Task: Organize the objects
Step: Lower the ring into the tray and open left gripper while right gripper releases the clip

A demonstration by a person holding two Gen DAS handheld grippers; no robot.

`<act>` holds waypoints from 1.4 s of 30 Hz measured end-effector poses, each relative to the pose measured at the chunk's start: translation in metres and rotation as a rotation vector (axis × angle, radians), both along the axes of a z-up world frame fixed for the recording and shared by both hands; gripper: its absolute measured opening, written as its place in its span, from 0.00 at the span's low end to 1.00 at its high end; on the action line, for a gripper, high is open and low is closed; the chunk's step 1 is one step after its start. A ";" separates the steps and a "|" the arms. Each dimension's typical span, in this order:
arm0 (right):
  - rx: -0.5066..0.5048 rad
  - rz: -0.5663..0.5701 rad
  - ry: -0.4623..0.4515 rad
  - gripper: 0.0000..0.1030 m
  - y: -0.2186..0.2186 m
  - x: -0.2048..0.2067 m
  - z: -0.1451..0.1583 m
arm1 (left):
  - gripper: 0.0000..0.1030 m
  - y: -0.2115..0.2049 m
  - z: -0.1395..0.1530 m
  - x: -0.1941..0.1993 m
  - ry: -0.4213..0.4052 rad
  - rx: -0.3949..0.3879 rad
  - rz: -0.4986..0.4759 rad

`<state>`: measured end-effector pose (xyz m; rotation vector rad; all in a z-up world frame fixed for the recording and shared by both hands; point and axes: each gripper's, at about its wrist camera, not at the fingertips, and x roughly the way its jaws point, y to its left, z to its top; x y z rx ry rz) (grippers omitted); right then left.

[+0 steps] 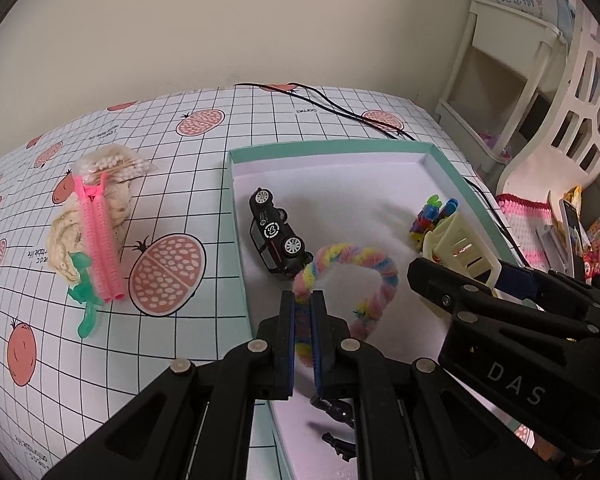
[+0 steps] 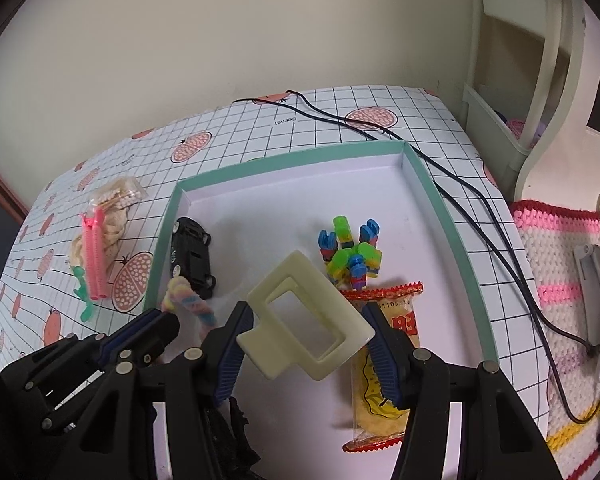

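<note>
While both grippers hang over a shallow teal-rimmed box (image 1: 332, 147) with a white floor, each one has something between its fingers. At the bottom centre of the left wrist view, the left gripper (image 1: 305, 300) is clamped on a pastel rainbow chenille loop (image 1: 352, 264), its 2 blue-padded fingers nearly together around the fuzzy strand, and the rest of the loop arches up and to the right above the box floor. In the lower middle of the right wrist view, the right gripper (image 2: 308, 320) grips a cream hair claw clip (image 2: 305, 316); the clip sits tilted across the wide gap between the fingers, and both pads press its sides.

On the box floor, a black toy car (image 1: 276, 236) lies tipped on its side near the left wall, just beside the loop's upper end. Toward the right of the box, a cluster of colourful plastic building pieces (image 2: 350, 252) rests above a yellow and red snack packet (image 2: 380, 364), which lies partly beneath the right gripper.

Outside the box, at the left of both views, 2 pink hair rollers (image 1: 100, 240) lie across a coil of pale rope (image 1: 66, 240) on the pomegranate-print tablecloth (image 1: 172, 160). Touching them are a green plastic piece (image 1: 85, 300) and a small bag of cotton swabs (image 1: 116, 166). Black cables (image 2: 440, 176) run along the far right of the table.
</note>
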<state>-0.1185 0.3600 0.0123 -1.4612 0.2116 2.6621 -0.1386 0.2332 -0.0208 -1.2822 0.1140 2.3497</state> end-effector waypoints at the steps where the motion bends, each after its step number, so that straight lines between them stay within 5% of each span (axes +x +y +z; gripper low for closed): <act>1: 0.001 0.000 -0.003 0.58 -0.001 0.000 -0.001 | 0.07 0.000 0.000 0.000 -0.004 0.000 0.001; 11: 0.017 0.006 -0.018 0.58 -0.002 0.000 -0.004 | 0.09 -0.004 -0.005 -0.004 -0.040 0.003 0.026; 15: 0.025 0.005 -0.019 0.58 -0.001 0.000 -0.003 | 0.20 -0.006 -0.004 -0.005 -0.038 0.002 0.036; 28: 0.034 -0.013 0.007 0.60 0.001 0.002 0.004 | 0.33 -0.013 0.008 -0.005 -0.013 0.047 0.033; 42: 0.042 -0.005 0.056 0.60 -0.007 0.003 0.016 | 0.33 -0.035 0.020 -0.014 0.004 0.108 0.101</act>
